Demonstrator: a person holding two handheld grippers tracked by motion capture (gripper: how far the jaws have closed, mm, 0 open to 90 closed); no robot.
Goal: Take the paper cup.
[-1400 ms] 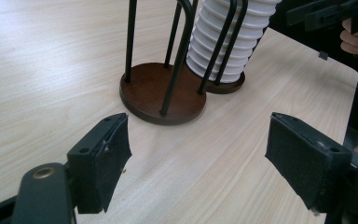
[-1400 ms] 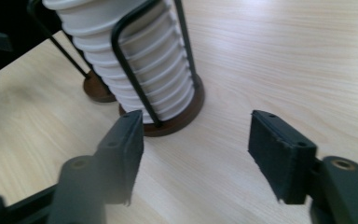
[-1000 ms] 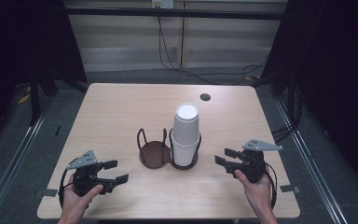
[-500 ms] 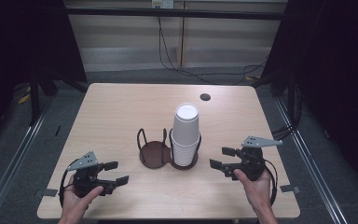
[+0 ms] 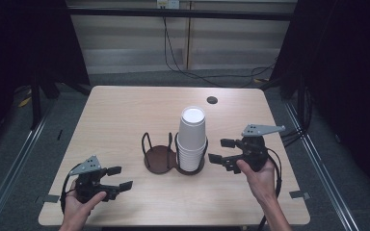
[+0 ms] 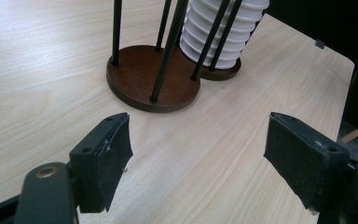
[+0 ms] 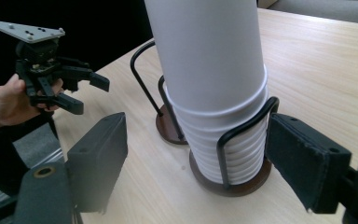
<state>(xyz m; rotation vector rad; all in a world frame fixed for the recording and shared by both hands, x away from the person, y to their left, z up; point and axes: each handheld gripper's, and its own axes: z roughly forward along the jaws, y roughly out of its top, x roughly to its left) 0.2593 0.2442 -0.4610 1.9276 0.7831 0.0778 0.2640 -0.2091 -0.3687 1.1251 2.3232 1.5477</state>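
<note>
The stack of white cups (image 5: 192, 139) stands in the wire holder (image 5: 173, 159) at the desk (image 5: 125, 110) centre, at nine o'clock from the right hand-held gripper (image 5: 221, 150). Its jaws have just been opening and stand apart, empty, probably to take a cup. The left hand-held gripper (image 5: 118, 177), at seven o'clock, waits with jaws apart, holding nothing.

The table (image 5: 125, 110) centre is occupied by a wire holder (image 5: 160, 153) and its cup stack (image 5: 191, 139); open surface is left on either side for passage.
</note>
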